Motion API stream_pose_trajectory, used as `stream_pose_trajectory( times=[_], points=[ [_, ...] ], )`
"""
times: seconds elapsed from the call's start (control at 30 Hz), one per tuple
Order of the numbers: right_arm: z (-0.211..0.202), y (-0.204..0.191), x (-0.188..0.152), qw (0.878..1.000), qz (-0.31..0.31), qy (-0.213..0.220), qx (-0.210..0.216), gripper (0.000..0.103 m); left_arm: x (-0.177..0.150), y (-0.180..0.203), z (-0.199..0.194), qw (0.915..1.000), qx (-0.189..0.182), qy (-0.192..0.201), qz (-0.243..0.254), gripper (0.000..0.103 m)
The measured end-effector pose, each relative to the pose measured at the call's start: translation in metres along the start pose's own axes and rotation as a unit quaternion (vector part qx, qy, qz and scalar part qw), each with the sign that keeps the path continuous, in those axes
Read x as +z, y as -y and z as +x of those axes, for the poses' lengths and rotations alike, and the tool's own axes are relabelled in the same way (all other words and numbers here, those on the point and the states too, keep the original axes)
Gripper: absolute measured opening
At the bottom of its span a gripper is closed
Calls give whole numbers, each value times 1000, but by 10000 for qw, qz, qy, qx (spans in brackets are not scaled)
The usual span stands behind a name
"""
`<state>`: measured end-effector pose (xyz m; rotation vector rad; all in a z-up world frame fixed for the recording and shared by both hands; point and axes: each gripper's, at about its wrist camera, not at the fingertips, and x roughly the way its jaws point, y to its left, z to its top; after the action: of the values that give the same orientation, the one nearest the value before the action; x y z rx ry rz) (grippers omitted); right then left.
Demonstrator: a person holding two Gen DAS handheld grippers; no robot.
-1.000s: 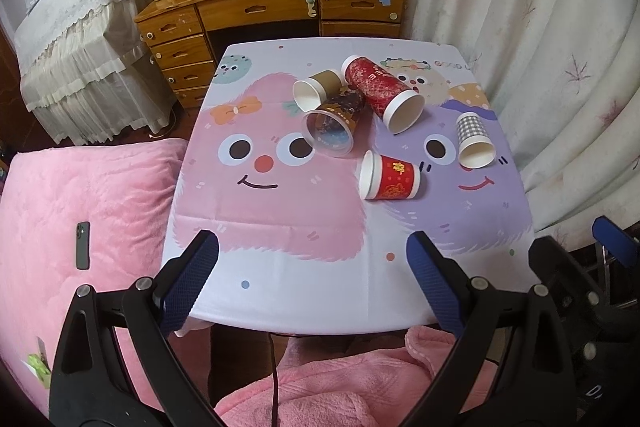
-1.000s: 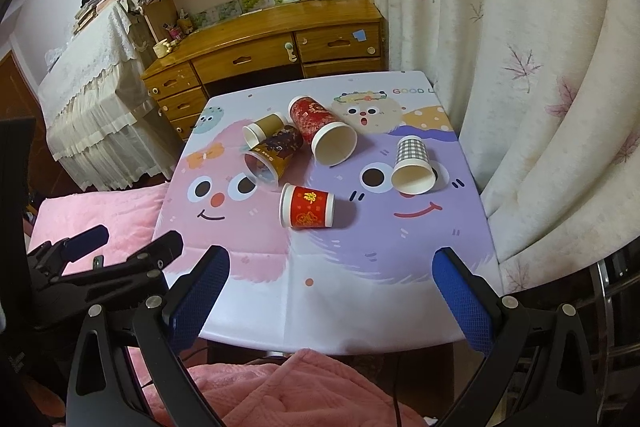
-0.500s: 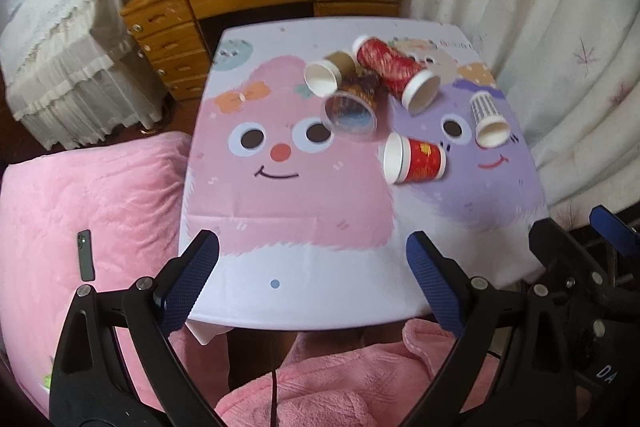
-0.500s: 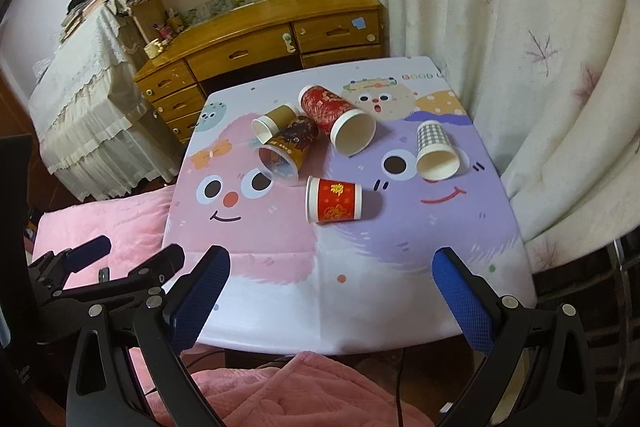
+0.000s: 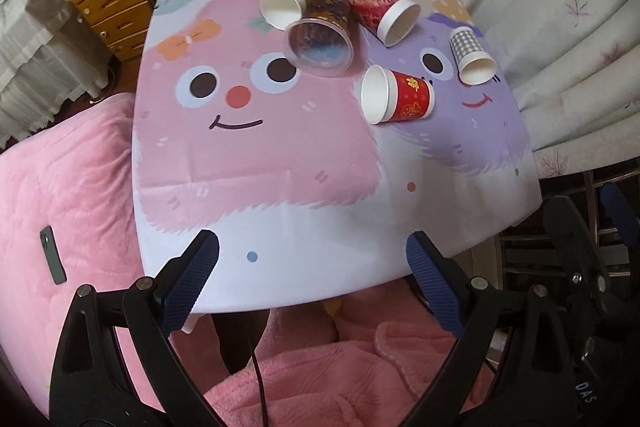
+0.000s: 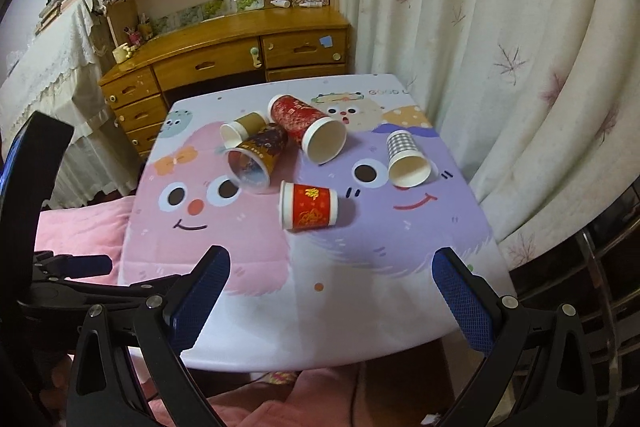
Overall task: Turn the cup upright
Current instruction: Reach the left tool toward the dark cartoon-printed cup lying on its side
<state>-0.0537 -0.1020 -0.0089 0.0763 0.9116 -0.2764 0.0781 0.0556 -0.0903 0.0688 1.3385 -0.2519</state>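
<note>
Several paper cups lie on their sides on the cartoon-print table point(image 5: 248, 163) point(image 6: 360, 287). A short red cup point(image 5: 398, 99) point(image 6: 310, 206) lies nearest, mouth to the left. A checked cup point(image 5: 470, 55) point(image 6: 406, 159) lies to its right. A tall red cup point(image 5: 370, 3) point(image 6: 308, 127), a dark patterned cup point(image 5: 322, 37) point(image 6: 258, 157) and a small brown cup point(image 5: 288, 3) point(image 6: 244, 129) lie bunched at the far side. My left gripper point(image 5: 312, 283) is open and empty over the near table edge. My right gripper point(image 6: 334, 301) is open and empty, also at the near edge.
A wooden desk with drawers point(image 6: 224, 63) and bookshelves stands behind the table. White curtains point(image 6: 500, 47) hang to the right. A pink blanket point(image 5: 60, 211) with a phone point(image 5: 52, 259) on it lies to the left. A dark chair frame point(image 5: 600, 211) stands at the right.
Both grippers have moved forward toward the table and the left view tilts further down. The cups have not moved. Both grippers stay open.
</note>
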Motion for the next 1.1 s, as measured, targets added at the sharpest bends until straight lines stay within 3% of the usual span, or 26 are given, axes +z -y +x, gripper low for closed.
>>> stream_pose_trajectory(
  times=[0.17, 0.33, 0.43, 0.67, 0.9, 1.1],
  points=[
    [25, 20, 15, 9999, -56, -76, -103, 103, 31, 12, 20, 9995, -126, -271, 89, 94],
    [71, 44, 42, 9992, -171, -351, 127, 103, 76, 25, 41, 9986, -172, -491, 74, 94],
    [96, 59, 62, 9980, -203, -459, 378, 103, 111, 35, 58, 9978, 19, -652, 142, 94],
    [156, 86, 115, 9917, -550, -687, 936, 103, 183, 50, 108, 9900, 864, -990, 513, 94],
    [236, 103, 152, 9765, -956, -1228, 1491, 103, 239, 52, 157, 9826, 1069, -1422, 533, 94],
    [269, 114, 151, 9701, -960, -1522, 1630, 103, 269, 57, 200, 9719, 1139, -1831, 947, 94]
  ],
)
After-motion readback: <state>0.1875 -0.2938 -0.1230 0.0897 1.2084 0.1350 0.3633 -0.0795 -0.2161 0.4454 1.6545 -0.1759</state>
